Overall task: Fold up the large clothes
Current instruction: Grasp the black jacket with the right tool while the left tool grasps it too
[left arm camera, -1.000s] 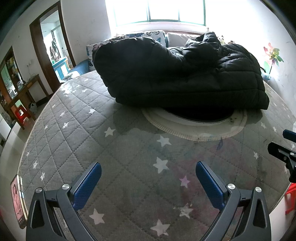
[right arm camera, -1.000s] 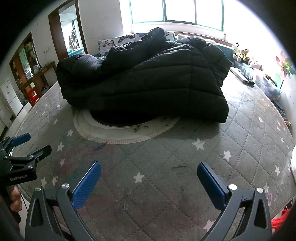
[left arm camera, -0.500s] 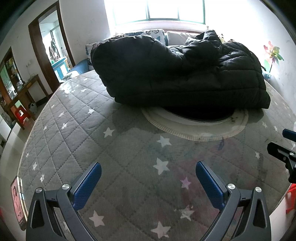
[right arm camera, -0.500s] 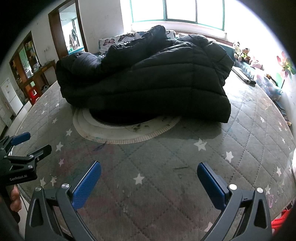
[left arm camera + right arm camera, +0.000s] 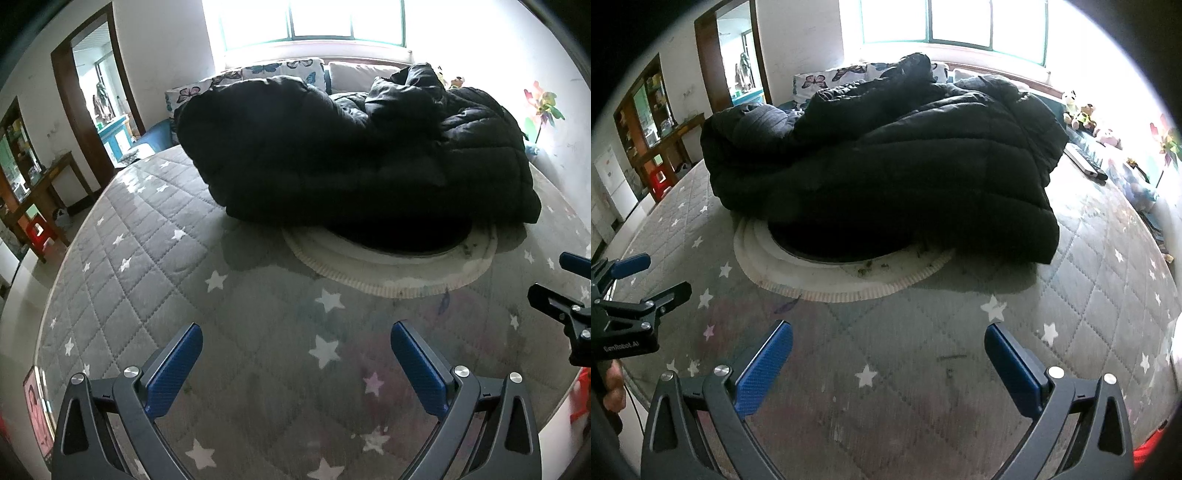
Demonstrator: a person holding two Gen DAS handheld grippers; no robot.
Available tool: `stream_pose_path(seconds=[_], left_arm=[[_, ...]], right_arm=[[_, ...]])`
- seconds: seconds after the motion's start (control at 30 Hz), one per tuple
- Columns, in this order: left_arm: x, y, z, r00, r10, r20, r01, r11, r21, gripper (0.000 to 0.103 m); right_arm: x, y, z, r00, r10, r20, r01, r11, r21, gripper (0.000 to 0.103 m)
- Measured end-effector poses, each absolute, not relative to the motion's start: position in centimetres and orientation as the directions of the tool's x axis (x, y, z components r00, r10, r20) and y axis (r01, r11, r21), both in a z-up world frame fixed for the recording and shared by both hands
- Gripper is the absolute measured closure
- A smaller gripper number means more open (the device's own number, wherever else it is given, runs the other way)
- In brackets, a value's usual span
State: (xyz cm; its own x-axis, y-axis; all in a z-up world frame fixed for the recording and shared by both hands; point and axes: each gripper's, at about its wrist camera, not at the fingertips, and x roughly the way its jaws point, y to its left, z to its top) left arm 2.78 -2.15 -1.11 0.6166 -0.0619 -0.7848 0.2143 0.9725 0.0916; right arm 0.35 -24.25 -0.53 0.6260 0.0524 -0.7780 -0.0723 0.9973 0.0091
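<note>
A large black puffer jacket (image 5: 354, 158) lies bunched in a heap at the middle of a grey star-patterned mattress (image 5: 155, 280); it also shows in the right wrist view (image 5: 886, 166). It partly covers a round white mat (image 5: 399, 266). My left gripper (image 5: 295, 354) is open and empty, low over the mattress's near edge, well short of the jacket. My right gripper (image 5: 888, 354) is open and empty, beside it to the right. Each gripper shows at the edge of the other's view.
Butterfly-print pillows (image 5: 258, 74) and a window lie behind the jacket. A doorway (image 5: 96, 99) and wooden shelves (image 5: 22, 177) stand at the left. Plush toys (image 5: 1082, 114) and a remote (image 5: 1086, 162) lie on the right. A pinwheel (image 5: 543, 107) stands by the right wall.
Both grippers have stayed open and edged slightly toward the jacket, which looks a little larger in both views. The jacket has not moved.
</note>
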Motion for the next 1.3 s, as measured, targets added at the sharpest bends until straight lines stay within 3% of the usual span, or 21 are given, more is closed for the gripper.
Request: stream_pose_path(seconds=[0.9,1.1,1.3], left_arm=[[15.0,-1.6,6.5,0.669,-0.111,-0.735,0.306,0.942,0.136,0.0],[19.3,-3.2,8.6,0.686,-0.151,-0.712,0.375,0.912,0.168,0.0],[22.9,-5.9,9.0,0.663,-0.207,-0.72,0.466,0.866,0.18,0.0]], right_arm=[[11.1,-24.8,6.3,0.657,0.139,-0.741,-0.23,0.973,-0.022,0.0],[15.5,-25.1,7.8,0.674,0.145,-0.725,-0.222,0.975,-0.012,0.012],[20.6,-26.2,7.2,0.637,0.117,-0.762,-0.151,0.988,0.026,0.037]])
